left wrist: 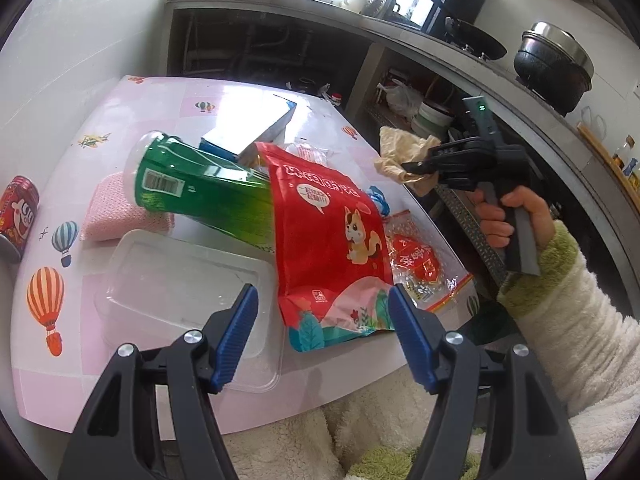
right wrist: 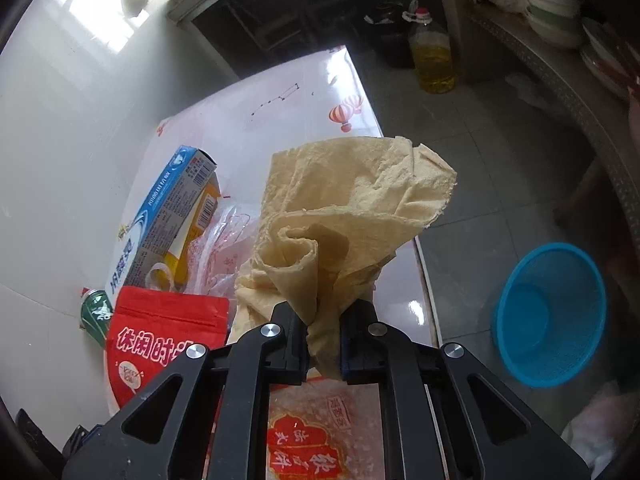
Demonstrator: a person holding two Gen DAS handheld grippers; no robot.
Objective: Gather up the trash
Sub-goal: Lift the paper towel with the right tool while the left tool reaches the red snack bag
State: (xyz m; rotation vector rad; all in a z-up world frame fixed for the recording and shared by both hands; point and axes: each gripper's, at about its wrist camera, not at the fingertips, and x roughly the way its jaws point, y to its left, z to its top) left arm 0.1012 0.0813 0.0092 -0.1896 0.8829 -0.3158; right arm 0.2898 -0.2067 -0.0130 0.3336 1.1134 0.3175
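My right gripper (right wrist: 323,344) is shut on a crumpled beige paper towel (right wrist: 352,208) and holds it above the table's right edge; it also shows in the left wrist view (left wrist: 404,152). My left gripper (left wrist: 323,312) is open and empty, low over the near table edge, with a red snack bag (left wrist: 332,240) between its fingers' line of sight. A green can (left wrist: 200,188), a clear plastic lid (left wrist: 180,292), a blue box (left wrist: 256,128) and a clear red-printed wrapper (left wrist: 420,264) lie on the pink table (left wrist: 80,312).
A blue mesh basket (right wrist: 552,312) stands on the floor right of the table. A red can (left wrist: 18,216) stands at the table's left edge, and a pink cloth (left wrist: 116,212) lies by the green can. An oil bottle (right wrist: 432,52) stands on the floor beyond.
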